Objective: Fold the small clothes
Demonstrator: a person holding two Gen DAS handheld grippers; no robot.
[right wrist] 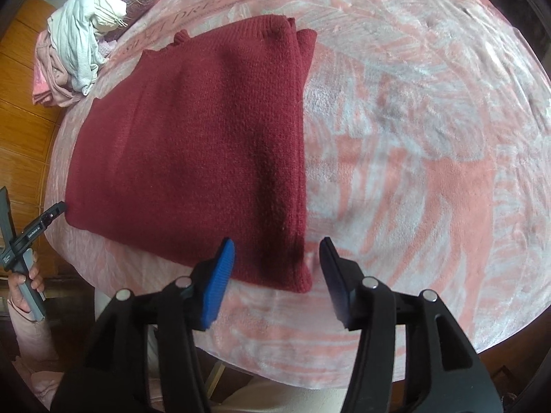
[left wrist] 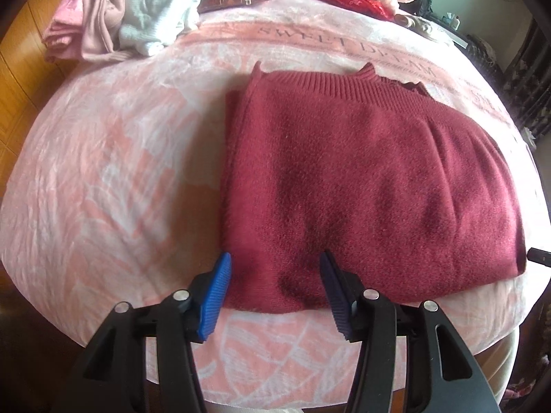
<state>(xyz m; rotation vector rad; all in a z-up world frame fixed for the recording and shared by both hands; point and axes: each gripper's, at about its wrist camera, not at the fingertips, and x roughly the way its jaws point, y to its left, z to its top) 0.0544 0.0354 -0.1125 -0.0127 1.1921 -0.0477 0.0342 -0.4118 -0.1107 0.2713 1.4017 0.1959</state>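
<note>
A dark red knitted sweater lies folded flat on the pink blanket; it also shows in the right wrist view. My left gripper is open, its jaws straddling the sweater's near left corner just above it. My right gripper is open, its jaws straddling the sweater's near right corner. Neither holds anything. The left gripper's body and the hand holding it appear at the left edge of the right wrist view.
A pile of pink and white clothes sits at the blanket's far left, also in the right wrist view. Red fabric and pillows lie at the back. Wooden floor lies left of the bed.
</note>
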